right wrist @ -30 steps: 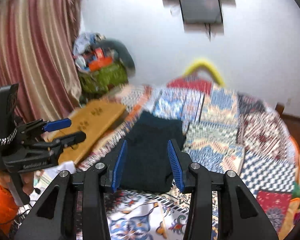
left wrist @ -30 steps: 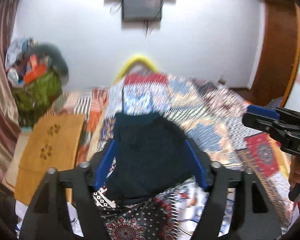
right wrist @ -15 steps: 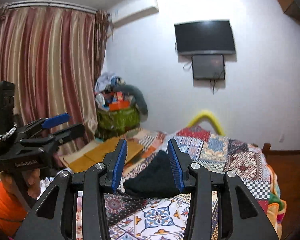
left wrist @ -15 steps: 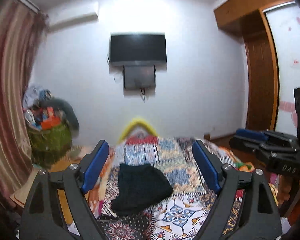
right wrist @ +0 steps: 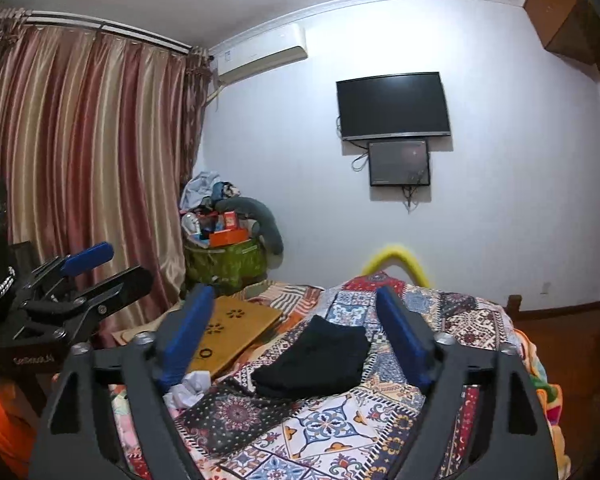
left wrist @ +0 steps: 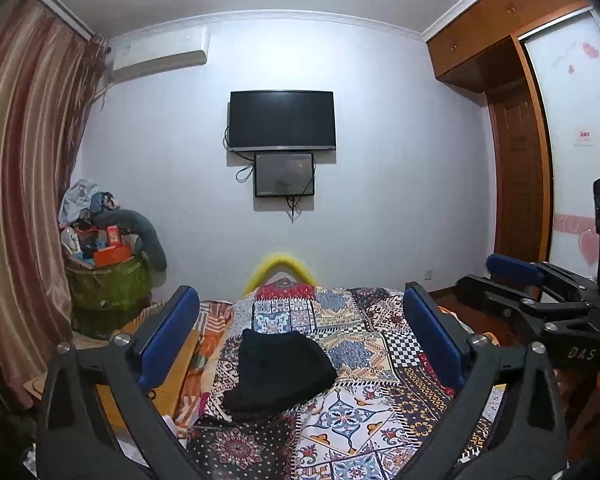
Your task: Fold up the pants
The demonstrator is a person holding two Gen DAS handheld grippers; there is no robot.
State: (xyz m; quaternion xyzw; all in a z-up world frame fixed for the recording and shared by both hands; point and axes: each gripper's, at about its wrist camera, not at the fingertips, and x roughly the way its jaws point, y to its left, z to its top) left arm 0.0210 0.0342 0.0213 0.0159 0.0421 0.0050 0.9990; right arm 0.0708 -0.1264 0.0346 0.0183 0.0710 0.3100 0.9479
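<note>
The black pants [left wrist: 280, 368] lie folded into a compact bundle on the patchwork quilt [left wrist: 364, 408], untouched. My left gripper [left wrist: 300, 304] is held back from them and points level; its jaws are opening, with nothing between the blue pads [left wrist: 168, 336]. In the right wrist view the same pants [right wrist: 316, 360] rest well beyond my right gripper [right wrist: 294, 300], whose jaws are also opening and hold nothing. Each gripper shows in the other's view: the right gripper [left wrist: 540, 292] at the right edge, the left gripper [right wrist: 96, 276] at the left edge.
A wooden lap board [right wrist: 228, 332] lies on the bed's left side with crumpled white paper [right wrist: 188, 390] near it. A green basket [left wrist: 108, 284] piled with clutter stands by the striped curtain [right wrist: 80, 160]. A TV [left wrist: 282, 120] hangs on the far wall and a wooden wardrobe [left wrist: 516, 184] stands right.
Both grippers have pulled back and up from the pants, which now look small and far. Both views tilted up towards the wall. Both pairs of jaws stand wider, the right's only in the last half second.
</note>
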